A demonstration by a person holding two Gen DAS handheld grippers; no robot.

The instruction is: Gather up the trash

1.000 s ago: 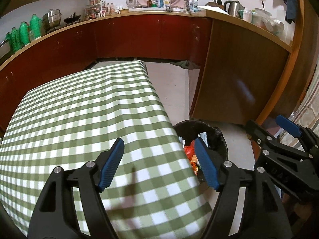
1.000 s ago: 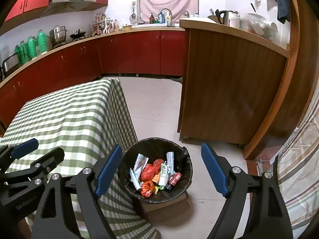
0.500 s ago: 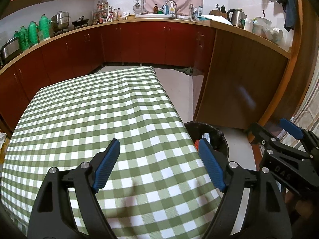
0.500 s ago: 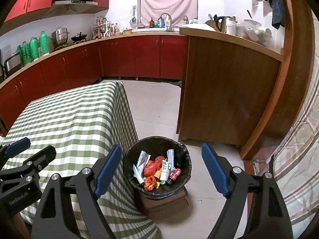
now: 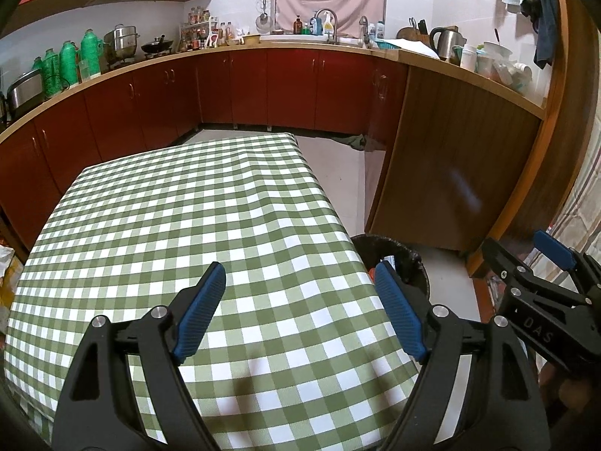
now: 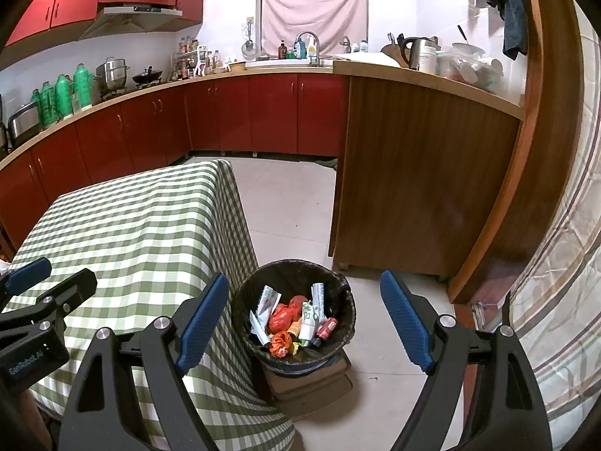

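Left wrist view, nearest: left gripper (image 5: 300, 312) jaws spread wide, nothing between them, hovering over the near end of the table (image 5: 180, 225) with its green checked cloth. Right gripper (image 6: 304, 319) also spread wide and holding nothing, hanging above the floor just right of the table's near corner. Just past it, the trash bin (image 6: 340, 285) sits on the floor on a low brown stand, touching or nearly touching the cloth's hanging edge; inside is a pile of trash (image 6: 295, 319): wrappers, red and orange bags, a small can. No loose trash visible on the tabletop in either view, none on the floor around the bin. Looks like collecting is done or almost; nothing left to pick that the views show. Far: red cabinets (image 6: 225, 112), sink counter, wooden counter on the right.
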